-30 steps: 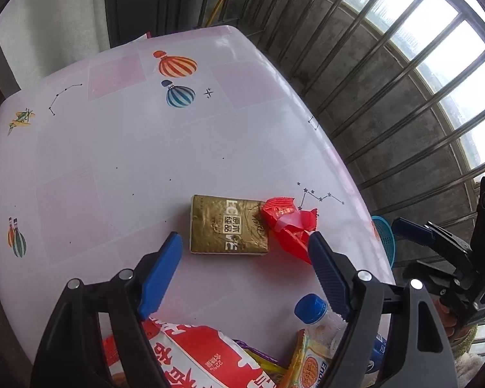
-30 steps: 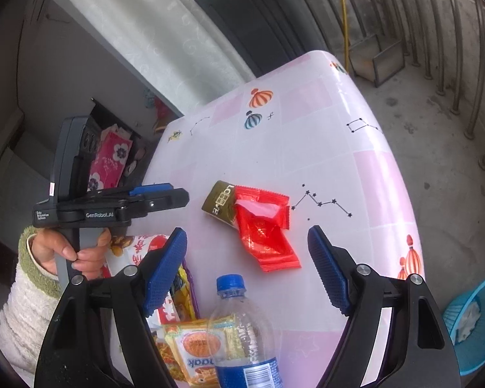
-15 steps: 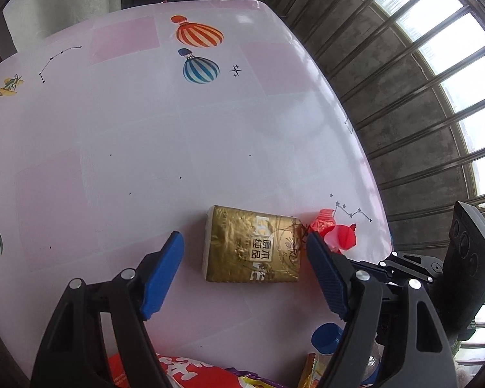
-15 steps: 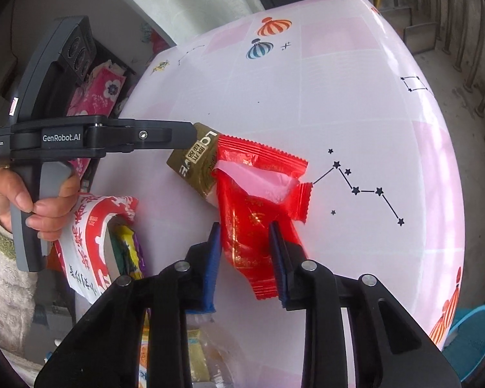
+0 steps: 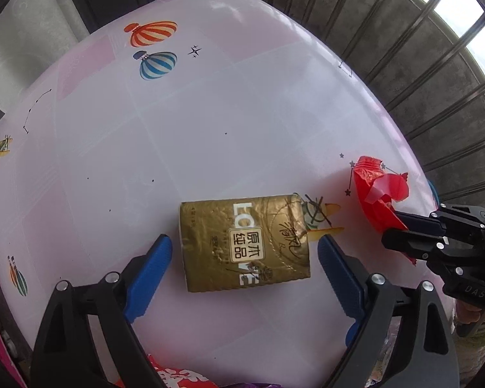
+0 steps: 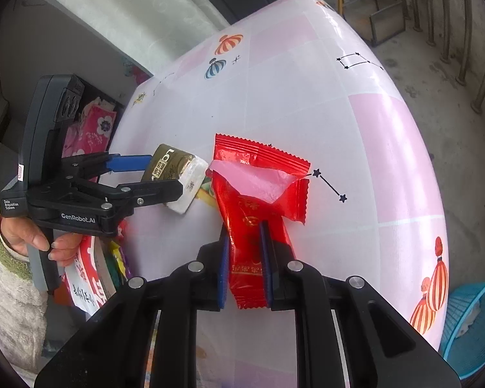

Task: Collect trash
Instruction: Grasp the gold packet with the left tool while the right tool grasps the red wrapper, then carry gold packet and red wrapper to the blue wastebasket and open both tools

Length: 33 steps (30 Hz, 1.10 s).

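Observation:
A gold tissue pack [image 5: 245, 242] lies flat on the pink-and-white table [image 5: 177, 113]. My left gripper [image 5: 242, 240] points down over it, one blue finger on each side. Its jaws are opening and the pads stand clear of the pack. From the right wrist view, that left gripper [image 6: 165, 177] straddles the gold pack [image 6: 168, 165]. A torn red snack wrapper [image 6: 252, 200] sits between the closing jaws of my right gripper [image 6: 245, 226], and the pads press on its lower half. In the left wrist view the right gripper [image 5: 401, 226] holds the red wrapper [image 5: 375, 190] near the table's right edge.
A blue plastic basket [image 6: 468, 323] stands on the floor past the table's right edge. A red-and-white snack bag [image 6: 84, 278] with other packets lies at the near left. A person's hand [image 6: 32, 239] grips the left tool. Metal railings run along the right.
The right gripper came down and closed on the red wrapper, which now lies apart from the gold pack. The left gripper sank over the gold pack and its fingers spread wider.

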{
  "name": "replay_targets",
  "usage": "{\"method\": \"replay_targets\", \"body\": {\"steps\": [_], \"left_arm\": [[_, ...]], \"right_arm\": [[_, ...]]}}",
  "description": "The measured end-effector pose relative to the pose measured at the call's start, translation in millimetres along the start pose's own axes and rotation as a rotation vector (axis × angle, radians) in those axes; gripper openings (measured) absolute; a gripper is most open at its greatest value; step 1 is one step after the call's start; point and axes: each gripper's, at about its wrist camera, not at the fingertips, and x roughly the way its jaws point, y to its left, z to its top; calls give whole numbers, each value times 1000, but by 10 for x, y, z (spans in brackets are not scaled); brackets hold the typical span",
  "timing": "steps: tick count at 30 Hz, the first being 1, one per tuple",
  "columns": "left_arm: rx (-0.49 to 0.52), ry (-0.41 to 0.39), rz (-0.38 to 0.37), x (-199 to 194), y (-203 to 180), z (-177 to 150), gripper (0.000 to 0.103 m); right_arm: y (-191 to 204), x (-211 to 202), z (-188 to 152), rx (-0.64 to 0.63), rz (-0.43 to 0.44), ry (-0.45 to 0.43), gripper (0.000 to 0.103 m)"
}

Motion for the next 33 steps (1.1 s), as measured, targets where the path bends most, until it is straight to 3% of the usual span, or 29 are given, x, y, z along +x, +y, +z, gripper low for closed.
{"method": "replay_targets", "body": {"steps": [2,5,9,14,22,28,33], "left_arm": [[6,9,23,20,4,16,89],[-20,4,-2,12,48,40,88],[-38,0,-37,7,81,75,73],[-54,-24,-59,-80,80,42,72],[-76,-152,-115,-634,32,-83,72],[-46,-251,-171,-1164,-268,-259,72],[-3,-287,-245,-1437,-761,-389,72]], "right_arm": [[2,12,8,4,5,-5,14],[-13,-24,19,9,11,-11,12],[8,-60,40,12,12,-26,9],[22,-123,73,15,22,-47,5],[25,-522,16,55,75,-116,3],[-47,-999,-195,99,102,-206,3],[-225,-1482,-568,160,87,-301,3]]}}
